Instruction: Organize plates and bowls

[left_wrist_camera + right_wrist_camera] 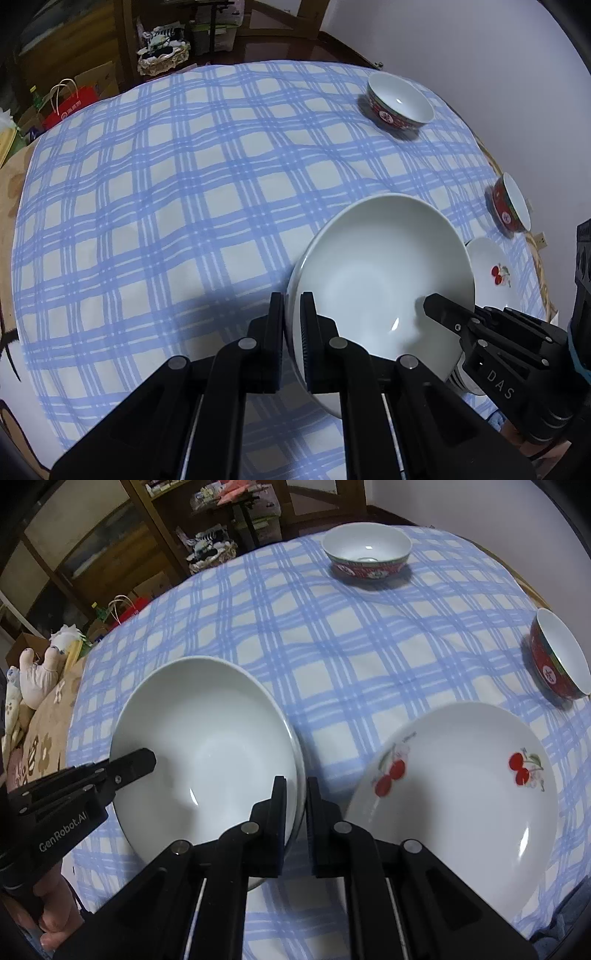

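A plain white plate [380, 273] is held over the blue checked cloth by both grippers. My left gripper [292, 306] is shut on its left rim. My right gripper [296, 790] is shut on its right rim; the plate also shows in the right wrist view [207, 746]. A second white rim shows just under it there. A white plate with cherries [454, 794] lies to the right, also seen in the left wrist view [491, 269]. Two red bowls with white insides stand on the cloth: one far [365, 554] [399, 99], one at the right edge [557, 657] [511, 203].
The blue checked cloth [166, 206] covers a round table. Beyond its far edge stand wooden shelves [122, 535], a basket of oddments [162, 55] and a red paper bag [70, 107]. A white wall is at the right. A stuffed toy [37, 672] lies at the left.
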`<state>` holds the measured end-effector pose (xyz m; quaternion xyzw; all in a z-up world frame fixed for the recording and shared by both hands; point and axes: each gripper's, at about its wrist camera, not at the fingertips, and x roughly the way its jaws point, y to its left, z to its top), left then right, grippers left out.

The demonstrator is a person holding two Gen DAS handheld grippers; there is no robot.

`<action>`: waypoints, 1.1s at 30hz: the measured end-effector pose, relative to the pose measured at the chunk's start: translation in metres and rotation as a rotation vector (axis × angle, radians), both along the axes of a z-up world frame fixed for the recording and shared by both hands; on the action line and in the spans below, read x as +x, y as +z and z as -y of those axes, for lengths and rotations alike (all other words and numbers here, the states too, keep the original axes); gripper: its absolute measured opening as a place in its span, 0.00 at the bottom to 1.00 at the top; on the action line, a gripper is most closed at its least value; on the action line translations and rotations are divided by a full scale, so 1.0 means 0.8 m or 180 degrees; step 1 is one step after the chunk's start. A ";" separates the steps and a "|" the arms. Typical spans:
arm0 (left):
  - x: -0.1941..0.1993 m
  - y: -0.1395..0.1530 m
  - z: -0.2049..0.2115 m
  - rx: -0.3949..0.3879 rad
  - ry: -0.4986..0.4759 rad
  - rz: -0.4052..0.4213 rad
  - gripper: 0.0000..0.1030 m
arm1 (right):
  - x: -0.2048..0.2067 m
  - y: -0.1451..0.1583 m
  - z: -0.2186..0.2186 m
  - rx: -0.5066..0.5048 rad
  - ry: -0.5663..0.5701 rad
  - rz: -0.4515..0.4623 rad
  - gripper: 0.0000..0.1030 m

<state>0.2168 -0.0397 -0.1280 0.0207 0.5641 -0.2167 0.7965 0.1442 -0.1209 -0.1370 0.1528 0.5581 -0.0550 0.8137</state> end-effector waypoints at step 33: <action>0.005 -0.020 0.013 0.0213 0.0032 -0.0039 0.08 | 0.005 -0.014 -0.007 -0.0215 -0.0012 0.0072 0.12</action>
